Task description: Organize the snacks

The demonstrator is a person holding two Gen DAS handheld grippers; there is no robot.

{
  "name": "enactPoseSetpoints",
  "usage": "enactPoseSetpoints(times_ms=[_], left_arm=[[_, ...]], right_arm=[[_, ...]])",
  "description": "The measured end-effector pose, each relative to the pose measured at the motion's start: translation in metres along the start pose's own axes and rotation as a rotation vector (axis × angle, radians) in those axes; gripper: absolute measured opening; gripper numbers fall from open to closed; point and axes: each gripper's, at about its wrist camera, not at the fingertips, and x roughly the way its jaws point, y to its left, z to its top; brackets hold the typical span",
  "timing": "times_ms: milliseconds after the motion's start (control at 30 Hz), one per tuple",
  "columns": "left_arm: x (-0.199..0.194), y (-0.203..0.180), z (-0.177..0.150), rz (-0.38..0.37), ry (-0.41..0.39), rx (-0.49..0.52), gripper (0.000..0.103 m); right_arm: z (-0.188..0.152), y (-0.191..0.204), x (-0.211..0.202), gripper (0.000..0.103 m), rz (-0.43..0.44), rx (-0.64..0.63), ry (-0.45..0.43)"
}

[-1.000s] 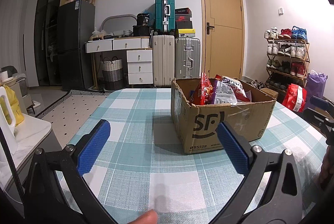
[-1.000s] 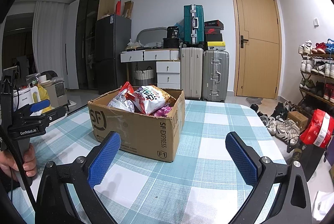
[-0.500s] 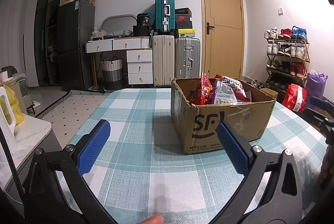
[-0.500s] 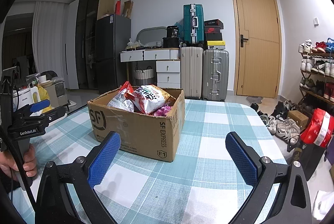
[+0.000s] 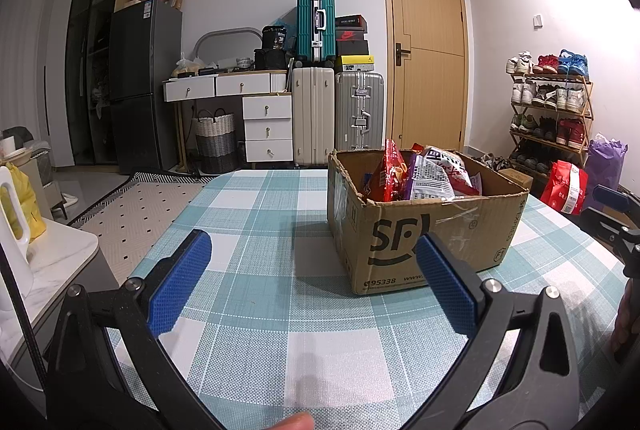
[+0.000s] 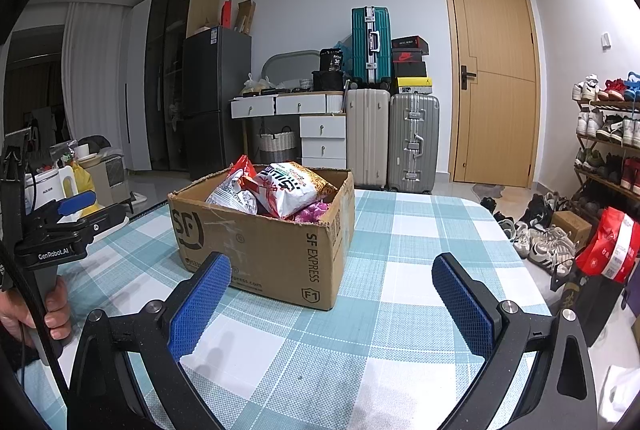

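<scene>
An open cardboard SF box point(image 5: 432, 234) stands on the checked table point(image 5: 256, 230); it also shows in the right wrist view point(image 6: 256, 250). Snack bags fill it: a red bag point(image 5: 390, 173) and a white and red bag point(image 5: 440, 171), seen too in the right wrist view point(image 6: 290, 187). My left gripper point(image 5: 312, 282) is open and empty, low over the table, short of the box's left front. My right gripper point(image 6: 332, 298) is open and empty, short of the box's right front corner. Each gripper shows at the edge of the other view point(image 6: 68, 218).
The table's tablecloth point(image 6: 420, 230) spreads around the box. Suitcases point(image 5: 320, 109), a drawer desk point(image 5: 248, 97) and a fridge point(image 5: 140, 81) stand at the back wall. A shoe rack point(image 5: 552, 109) and a red bag point(image 5: 568, 185) stand at the right.
</scene>
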Motion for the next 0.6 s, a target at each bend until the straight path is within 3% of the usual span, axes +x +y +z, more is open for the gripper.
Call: enactPoseSetpoints(times_ms=[600], left_arm=[[-0.0003,0.0005,0.0001,-0.002,0.000,0.000,0.102]], right_arm=[[-0.0013,0.0016,0.0023,0.102,0.002,0.001,0.001]])
